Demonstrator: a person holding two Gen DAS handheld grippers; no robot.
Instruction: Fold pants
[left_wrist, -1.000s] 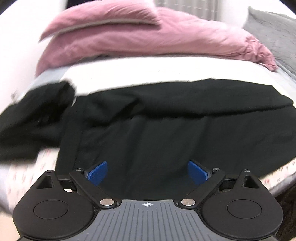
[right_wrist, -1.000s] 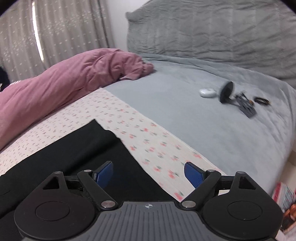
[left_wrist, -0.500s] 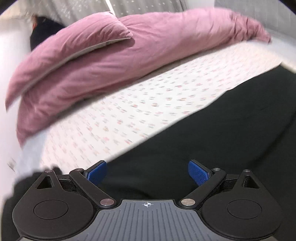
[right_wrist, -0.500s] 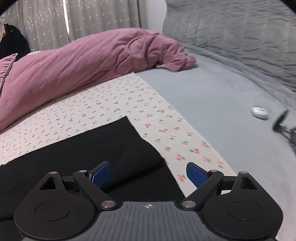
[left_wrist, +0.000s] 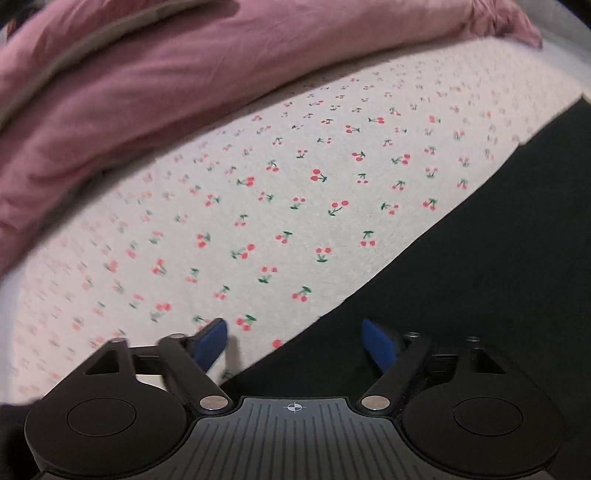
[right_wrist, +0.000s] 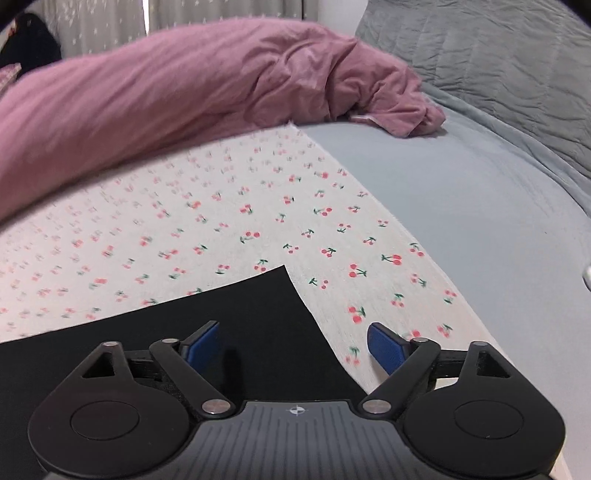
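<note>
Black pants (right_wrist: 184, 343) lie flat on the bed's cherry-print sheet (left_wrist: 295, 206); my left tool (left_wrist: 295, 341) and right tool (right_wrist: 295, 343), half-closing, straddle their edge to grasp.

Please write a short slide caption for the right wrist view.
Right gripper, open and just closing, straddles the black pants' corner on the cherry-print sheet.
</note>
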